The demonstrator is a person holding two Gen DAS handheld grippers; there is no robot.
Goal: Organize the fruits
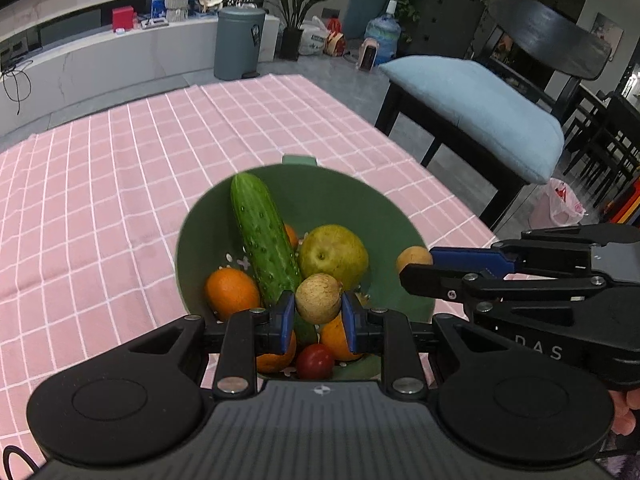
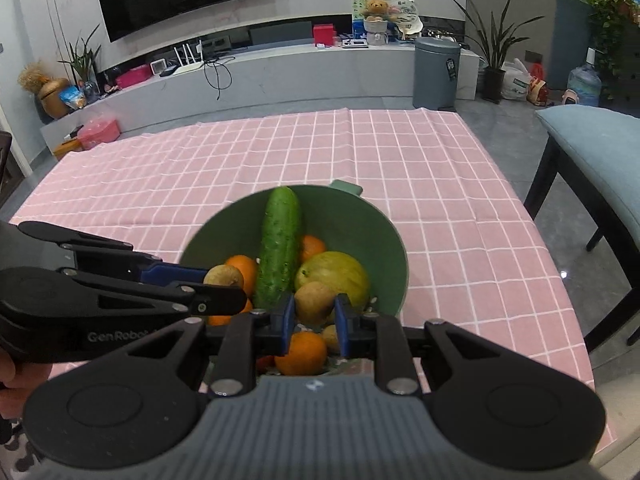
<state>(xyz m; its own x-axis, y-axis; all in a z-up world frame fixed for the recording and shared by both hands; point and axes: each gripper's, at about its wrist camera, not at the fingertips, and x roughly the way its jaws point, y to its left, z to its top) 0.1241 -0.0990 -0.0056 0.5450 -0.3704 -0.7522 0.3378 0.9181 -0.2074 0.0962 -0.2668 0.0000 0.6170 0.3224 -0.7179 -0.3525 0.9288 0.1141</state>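
Both grippers hang over the round green plastic colander bowl (image 1: 192,232), which sits on the pink checked tablecloth (image 1: 100,168) toward the table's near right corner. The left gripper (image 1: 319,312) is clenched on a small round tan-skinned fruit (image 1: 319,298), pinched between its blue pads. The right gripper (image 2: 315,318) grips a second small tan fruit (image 2: 314,302) the same way; from the left wrist view that fruit (image 1: 412,258) sits just over the bowl's right rim.

Already in the bowl lie a long bumpy green cucumber (image 1: 264,240) leaning against the far wall, a yellow-green pear (image 1: 334,254), several oranges (image 1: 232,292) and a small red tomato (image 1: 315,361).

The step in hand looks like dropping both small fruits into the bowl. To do it well, I would lower each fruit close to the pile before opening, so it does not bounce out. The right one should move further inward from the rim first. Aim for the gaps beside the pear, not the cucumber's sloping back, where a round fruit would roll. Release one at a time, keeping the grippers apart.
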